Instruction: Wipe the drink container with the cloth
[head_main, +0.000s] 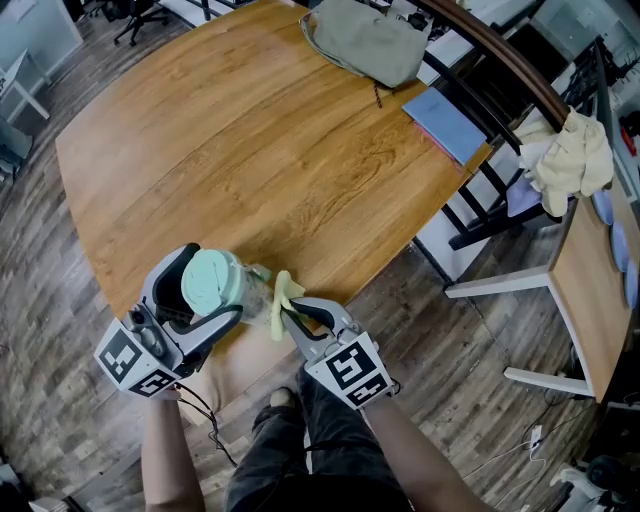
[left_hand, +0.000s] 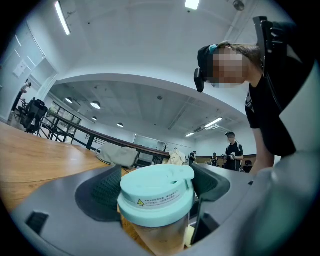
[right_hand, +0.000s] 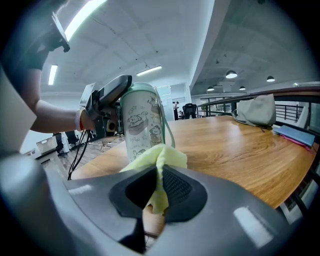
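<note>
The left gripper (head_main: 210, 287) has its two jaws closed tight on the drink container (head_main: 222, 282), one jaw on each side, just under the lid (left_hand: 156, 189). The container is see-through, with little cartoon pictures on it and a mint green lid on top. I cannot tell what is inside it. It sits tipped over the near edge of the wooden table (head_main: 250, 130), at about 7 o'clock on the tabletop in the head view.

The right gripper (head_main: 297, 318) has its jaws squeezed on the yellow cloth (right_hand: 159, 161). The cloth sticks out past the jaw tips in a soft bunch. It is at 3 o'clock from the container, just beside it. I cannot tell if they touch.

Far off at 12 o'clock a grey-green bag (head_main: 365, 40) lies on the table, and a blue folder (head_main: 445, 122) at 2 o'clock.
</note>
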